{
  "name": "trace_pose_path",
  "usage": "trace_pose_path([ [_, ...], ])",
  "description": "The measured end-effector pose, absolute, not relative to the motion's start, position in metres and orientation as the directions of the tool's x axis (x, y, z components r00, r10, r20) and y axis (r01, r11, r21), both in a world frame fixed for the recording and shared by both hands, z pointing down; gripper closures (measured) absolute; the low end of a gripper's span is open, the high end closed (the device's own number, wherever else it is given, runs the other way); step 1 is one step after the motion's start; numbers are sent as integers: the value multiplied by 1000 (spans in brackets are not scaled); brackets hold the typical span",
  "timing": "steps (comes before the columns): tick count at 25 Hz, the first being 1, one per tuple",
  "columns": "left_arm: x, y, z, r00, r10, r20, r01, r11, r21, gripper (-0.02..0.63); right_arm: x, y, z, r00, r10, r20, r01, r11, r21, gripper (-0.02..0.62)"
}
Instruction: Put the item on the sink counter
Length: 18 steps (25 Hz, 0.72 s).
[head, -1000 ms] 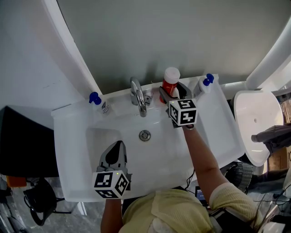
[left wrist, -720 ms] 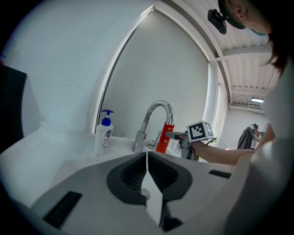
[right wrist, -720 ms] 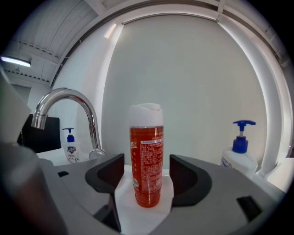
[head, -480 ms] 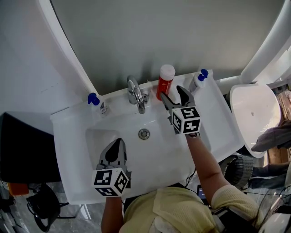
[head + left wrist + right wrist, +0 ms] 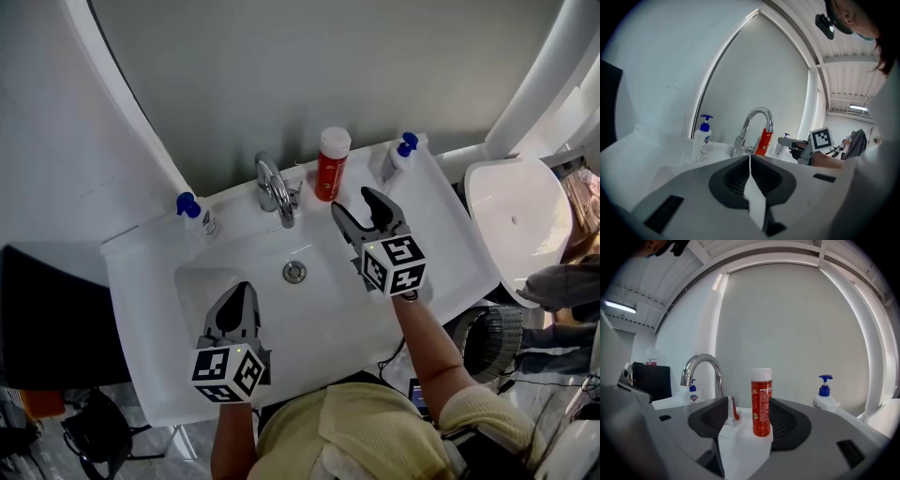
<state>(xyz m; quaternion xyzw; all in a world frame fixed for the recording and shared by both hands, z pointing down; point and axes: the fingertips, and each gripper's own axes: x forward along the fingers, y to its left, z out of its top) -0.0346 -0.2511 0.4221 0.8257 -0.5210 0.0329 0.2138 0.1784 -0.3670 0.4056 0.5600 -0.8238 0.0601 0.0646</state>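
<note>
Since the previous frame the right gripper (image 5: 356, 204) is backing away from the red bottle (image 5: 331, 169) toward the person. Its jaws are standing wide apart, gripping nothing, and clear of the bottle. The red bottle is standing upright, white cap up, on the back ledge of the sink counter (image 5: 450, 246), just right of the faucet (image 5: 272, 187). The left gripper (image 5: 241, 289) is hovering over the front left of the basin (image 5: 314, 305), jaws pressed together, empty. Blue-topped pump bottles (image 5: 394, 159) are sitting at both back corners.
</note>
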Motion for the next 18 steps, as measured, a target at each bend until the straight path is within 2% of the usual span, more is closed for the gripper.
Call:
trace_pose_path([
  [11,-26,-243,416,505,-824,255,-849,-421,319,563,183,-327,395,-337,-926,168,-941,336,-33,442],
  [18,-17,-237,412,546,-799,251,-828,-467,310,563,186,-301,396,-311,-931,191,-950,309,-39,494],
])
